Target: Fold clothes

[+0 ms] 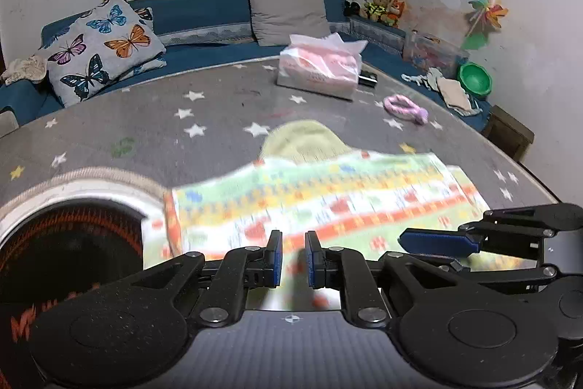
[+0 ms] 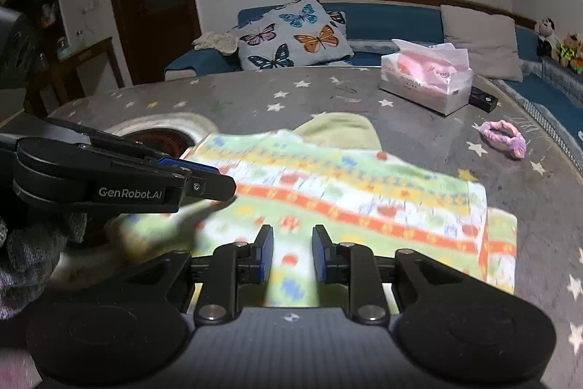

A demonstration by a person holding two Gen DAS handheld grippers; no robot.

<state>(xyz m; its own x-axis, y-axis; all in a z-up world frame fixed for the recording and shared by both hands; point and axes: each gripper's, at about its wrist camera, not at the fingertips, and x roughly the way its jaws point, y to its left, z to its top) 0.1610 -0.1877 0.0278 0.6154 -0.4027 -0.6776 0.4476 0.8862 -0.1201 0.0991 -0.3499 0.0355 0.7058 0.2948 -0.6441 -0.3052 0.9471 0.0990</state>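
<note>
While the garment (image 1: 320,203) is lying spread across the near middle of the table (image 1: 145,119), both grippers are hovering over its near edge. The left gripper (image 1: 293,259) is showing a narrow gap between its fingers, with a blurred bit of cloth sitting in that gap; whether the pads are gripping it, I cannot tell. The right gripper (image 2: 292,254) is standing with its fingers apart above the striped fabric, clamped on nothing. In the right wrist view the left gripper is reaching in from the left side, just over the garment's left part. A green hood (image 2: 337,130) is poking out from the garment's far edge. A tissue pack (image 1: 320,70) is sitting near the table's far edge, and a pink band (image 2: 504,137) is lying toward the right edge, well apart from the garment. A round hole (image 1: 73,236) is opening at the table's left side, beside the cloth.
</note>
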